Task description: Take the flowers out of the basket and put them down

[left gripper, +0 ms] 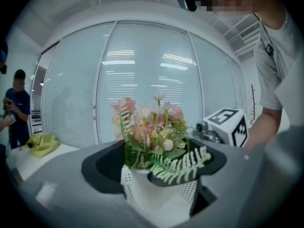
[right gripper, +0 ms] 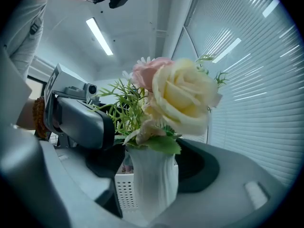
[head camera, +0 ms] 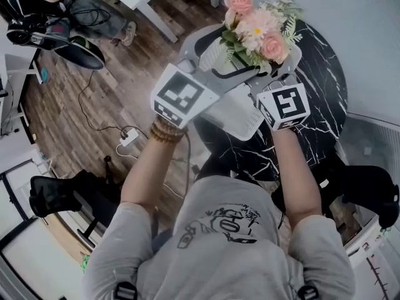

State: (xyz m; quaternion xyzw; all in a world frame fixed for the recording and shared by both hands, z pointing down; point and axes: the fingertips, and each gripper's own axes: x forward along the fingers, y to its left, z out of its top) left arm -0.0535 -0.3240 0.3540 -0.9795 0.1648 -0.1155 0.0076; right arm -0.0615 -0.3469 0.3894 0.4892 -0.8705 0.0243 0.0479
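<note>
A bunch of pink and cream flowers stands in a white ribbed vase. Both grippers hold it up over the black marble table. My left gripper comes in from the left and the right gripper from the right, each with its jaws closed round the vase below the blooms. The white perforated basket lies just under them, nearer the person. In the left gripper view the flowers rise above the basket wall. In the right gripper view a cream rose fills the middle, with the basket behind the vase.
The round table stands beside a glass wall with blinds. A wooden floor with cables and a power strip lies to the left, with a white desk leg and dark chairs. Another person stands far left.
</note>
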